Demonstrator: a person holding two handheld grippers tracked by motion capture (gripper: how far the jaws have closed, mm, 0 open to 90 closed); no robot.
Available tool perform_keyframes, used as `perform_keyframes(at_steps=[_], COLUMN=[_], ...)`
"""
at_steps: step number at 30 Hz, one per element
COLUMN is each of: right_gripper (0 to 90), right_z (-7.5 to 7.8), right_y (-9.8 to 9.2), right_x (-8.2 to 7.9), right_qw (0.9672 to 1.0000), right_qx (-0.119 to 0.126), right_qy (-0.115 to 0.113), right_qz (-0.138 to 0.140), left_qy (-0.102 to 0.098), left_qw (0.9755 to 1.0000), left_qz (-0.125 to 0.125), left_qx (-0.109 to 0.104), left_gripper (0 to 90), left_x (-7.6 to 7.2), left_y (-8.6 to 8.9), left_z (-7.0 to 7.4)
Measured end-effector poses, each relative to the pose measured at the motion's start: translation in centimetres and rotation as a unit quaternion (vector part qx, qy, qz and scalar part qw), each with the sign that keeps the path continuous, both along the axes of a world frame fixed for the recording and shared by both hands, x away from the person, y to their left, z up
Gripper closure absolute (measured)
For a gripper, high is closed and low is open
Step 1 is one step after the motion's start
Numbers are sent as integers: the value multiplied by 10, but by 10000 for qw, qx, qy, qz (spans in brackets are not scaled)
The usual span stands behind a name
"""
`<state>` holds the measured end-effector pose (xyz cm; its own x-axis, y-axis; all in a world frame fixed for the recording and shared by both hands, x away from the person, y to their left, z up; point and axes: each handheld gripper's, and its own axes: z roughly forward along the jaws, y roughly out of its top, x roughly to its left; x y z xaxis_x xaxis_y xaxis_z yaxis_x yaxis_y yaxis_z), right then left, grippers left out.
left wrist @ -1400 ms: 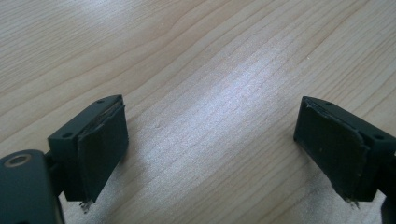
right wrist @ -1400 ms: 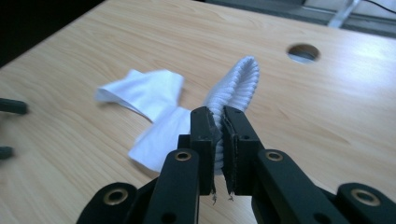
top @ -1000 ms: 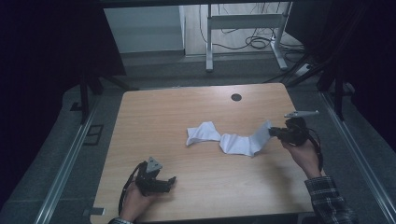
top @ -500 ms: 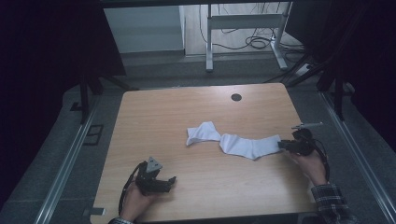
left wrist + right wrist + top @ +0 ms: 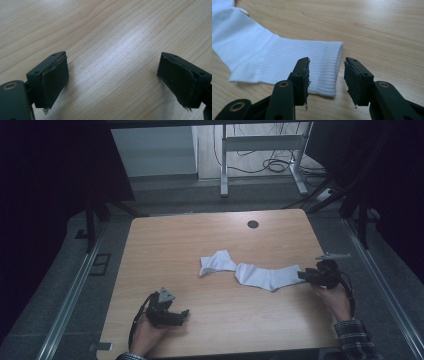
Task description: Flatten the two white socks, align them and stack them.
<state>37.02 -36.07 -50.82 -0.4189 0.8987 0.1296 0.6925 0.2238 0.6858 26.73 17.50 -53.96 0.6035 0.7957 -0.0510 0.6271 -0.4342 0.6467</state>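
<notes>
Two white socks lie mid-table: one crumpled sock (image 5: pixel 217 262) and, to its right, a longer sock (image 5: pixel 267 276) stretched flat. My right gripper (image 5: pixel 303 276) sits low at that sock's ribbed cuff (image 5: pixel 322 65). Its jaws have just been opening and stand apart; the cuff's edge lies flat on the wood between them, and the pads (image 5: pixel 305 77) do not press on it. My left gripper (image 5: pixel 183 314) rests near the front left of the table, open, with bare wood between its pads (image 5: pixel 56 80).
The wooden table (image 5: pixel 165 245) has a round black hole (image 5: pixel 253 224) near its far edge. Beyond it stands a white desk frame (image 5: pixel 260 142) with cables on the floor. Dark rails run along both sides.
My right gripper came down and to the right, laying the sock's cuff flat on the table, and its jaws let go of it. The left gripper stayed where it was.
</notes>
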Motion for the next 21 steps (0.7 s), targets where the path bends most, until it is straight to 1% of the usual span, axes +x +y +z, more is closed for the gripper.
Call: perform_keyframes(at_steps=[1,2,3,4,5,6,7,8,9,10,11,12,13,14,15,16,17,18,19,20,21], right_gripper=[538,538,530,530,528,528,530,530,532,532,532,532,532,532,531,531,531,531,531,531,531], right_z=[1,1,1,1,0,0,-1,-1,-2,-2,-3,-3,-4,-4,-5,-5,-6,-6,-7,-7,-7], right_y=[0,0,0,0,0,0,-1,-1,0,0,0,0,1,1,2,2,3,3,3,3,4], right_x=[-1,-1,-1,-1,-2,-2,-2,-2,-3,-3,-3,-3,-4,-4,-4,-4,-5,-5,-5,-5,-5], right_qw=[10000,10000,10000,10000,10000,10000,10000,10000,10000,10000,9999,9999,9998,9998,9996,9996,9993,9993,9992,9992,9992], right_qx=[7,7,3,3,-26,-26,-38,-38,-67,-67,-124,-124,-166,-166,-246,-246,-318,-318,-340,-340,-345], right_qy=[-41,-41,-70,-70,-78,-78,-60,-60,-47,-47,-38,-38,-43,-43,-49,-49,-61,-61,-58,-58,-72], right_qz=[-9,-9,-17,-17,-17,-17,-23,-23,1,1,47,47,89,89,134,134,181,181,194,194,188], left_qy=[-22,-22,-127,-127,-238,-238,-334,-334,-351,-351,-392,-392,-411,-411,-449,-449,-480,-480,-506,-506,-527], left_qw=[10000,10000,9999,9999,9996,9996,9991,9991,9988,9988,9986,9986,9984,9984,9982,9982,9980,9980,9978,9978,9976], left_qz=[-49,-49,-87,-87,-110,-110,-106,-106,-135,-135,-145,-145,-173,-173,-200,-200,-213,-213,-235,-235,-289], left_qx=[-31,-31,-55,-55,-106,-106,-221,-221,-311,-311,-313,-313,-340,-340,-347,-347,-346,-346,-358,-358,-351], left_gripper=[107,129,129,138,158,174,185,190,201,209,214,219,231,238,246,261,274,275,282,304,315], left_x=[2,2,4,4,6,6,9,9,13,13,18,18,23,23,30,30,36,36,42,42,49], left_y=[-3,-3,-8,-8,-13,-13,-18,-18,-23,-23,-29,-29,-34,-34,-42,-42,-49,-49,-56,-56,-66], left_z=[3,3,8,8,15,15,20,20,24,24,28,28,30,30,33,33,36,36,39,39,41])
